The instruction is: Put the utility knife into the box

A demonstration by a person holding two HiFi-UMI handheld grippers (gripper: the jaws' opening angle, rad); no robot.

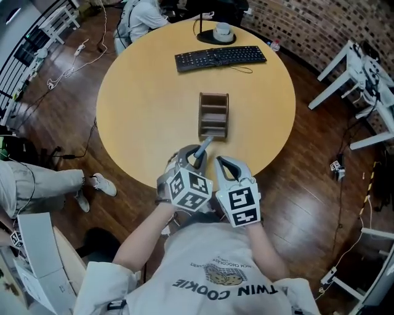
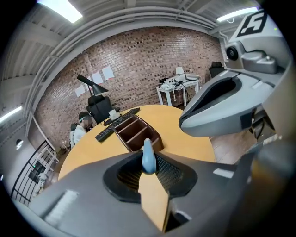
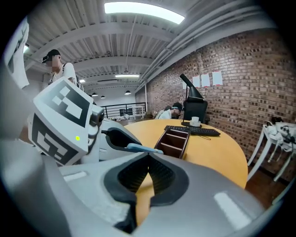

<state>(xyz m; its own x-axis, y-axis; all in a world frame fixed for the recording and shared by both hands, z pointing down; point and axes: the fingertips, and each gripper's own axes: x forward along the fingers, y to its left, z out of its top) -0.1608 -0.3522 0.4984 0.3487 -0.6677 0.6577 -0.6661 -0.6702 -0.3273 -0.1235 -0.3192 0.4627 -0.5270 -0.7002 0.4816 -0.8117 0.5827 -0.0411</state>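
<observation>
A brown wooden box (image 1: 213,115) with open compartments stands in the middle of the round table (image 1: 141,111). My left gripper (image 1: 198,155) is over the table's near edge, shut on a blue-grey utility knife (image 1: 205,145) whose end points at the box's near wall. In the left gripper view the knife (image 2: 148,156) sticks up between the pads, with the box (image 2: 137,133) just beyond. My right gripper (image 1: 220,162) hangs beside the left one, shut and holding nothing. The right gripper view shows its tips (image 3: 148,157) meeting, with the knife (image 3: 143,148) to their left.
A black keyboard (image 1: 220,57) and a cup on a dark round base (image 1: 223,32) lie at the table's far side. A person sits behind the table (image 1: 138,18). Another person's leg (image 1: 49,181) is at the left. White desks (image 1: 363,80) stand at the right.
</observation>
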